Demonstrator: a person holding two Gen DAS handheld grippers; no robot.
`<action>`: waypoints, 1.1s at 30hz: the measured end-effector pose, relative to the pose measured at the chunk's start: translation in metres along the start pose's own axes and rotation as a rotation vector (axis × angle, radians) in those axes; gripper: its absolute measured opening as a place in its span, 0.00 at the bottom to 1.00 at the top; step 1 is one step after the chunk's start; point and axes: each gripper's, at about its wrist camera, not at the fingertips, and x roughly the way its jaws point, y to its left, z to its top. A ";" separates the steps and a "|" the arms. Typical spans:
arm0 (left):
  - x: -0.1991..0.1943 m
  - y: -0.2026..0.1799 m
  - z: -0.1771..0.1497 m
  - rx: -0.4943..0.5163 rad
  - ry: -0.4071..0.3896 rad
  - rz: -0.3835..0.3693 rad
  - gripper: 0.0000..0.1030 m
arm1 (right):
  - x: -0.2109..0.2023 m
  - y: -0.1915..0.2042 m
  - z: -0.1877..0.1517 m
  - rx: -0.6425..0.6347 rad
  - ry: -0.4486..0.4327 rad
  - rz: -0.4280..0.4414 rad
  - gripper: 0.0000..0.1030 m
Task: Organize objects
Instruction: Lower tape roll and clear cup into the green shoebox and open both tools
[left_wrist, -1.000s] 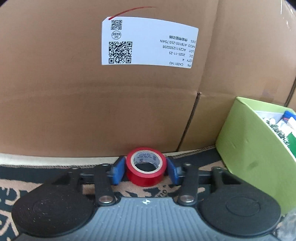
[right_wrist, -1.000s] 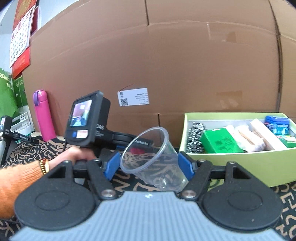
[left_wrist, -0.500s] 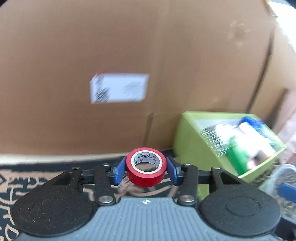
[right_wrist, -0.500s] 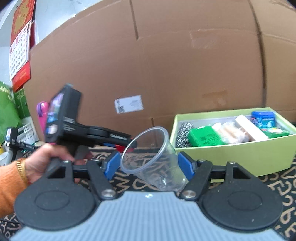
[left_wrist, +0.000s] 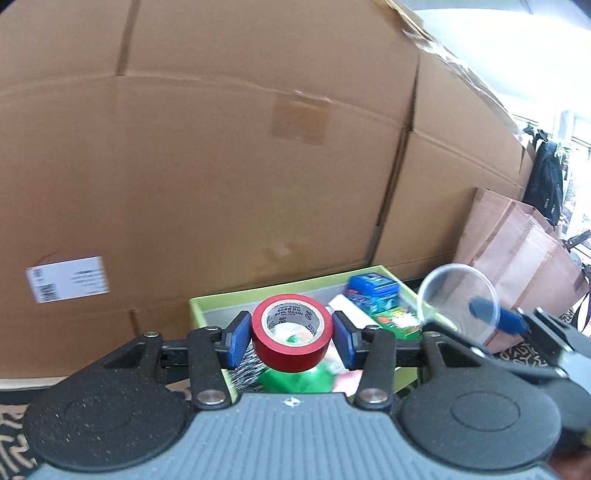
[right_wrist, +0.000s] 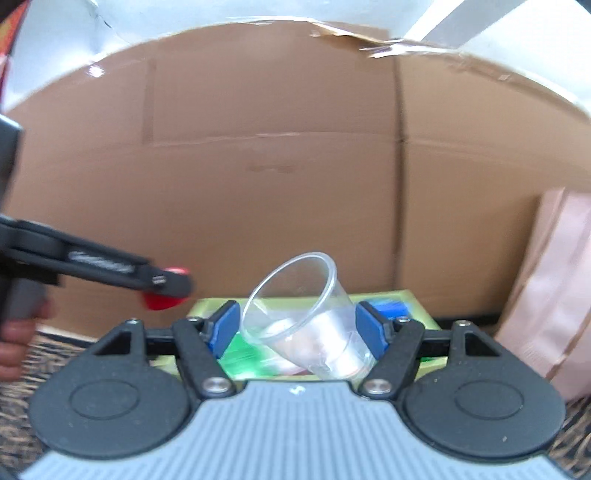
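The tape roll (left_wrist: 291, 334) was glossy red vinyl with a paper core. The cup (right_wrist: 312, 321) was clear, smooth plastic. At 12 o'clock, the cardboard wall (left_wrist: 221, 166) appeared matt brown.

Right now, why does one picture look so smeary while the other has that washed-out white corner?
Right wrist view: motion blur smears the green box contents, the clear cup and the left gripper. Left wrist view: sharper, the red tape label is readable, but daylight blows out the upper right corner, and the fisheye bends the cardboard wall.
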 end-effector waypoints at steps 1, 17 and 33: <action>0.007 -0.002 0.002 0.003 0.001 -0.001 0.48 | 0.009 -0.005 0.001 -0.015 0.003 -0.027 0.67; 0.096 0.012 -0.002 -0.047 0.035 0.015 0.67 | 0.128 -0.013 -0.015 -0.134 0.077 -0.121 0.76; 0.037 0.010 -0.023 -0.030 -0.077 0.091 0.86 | 0.096 -0.033 -0.030 0.008 0.083 -0.050 0.95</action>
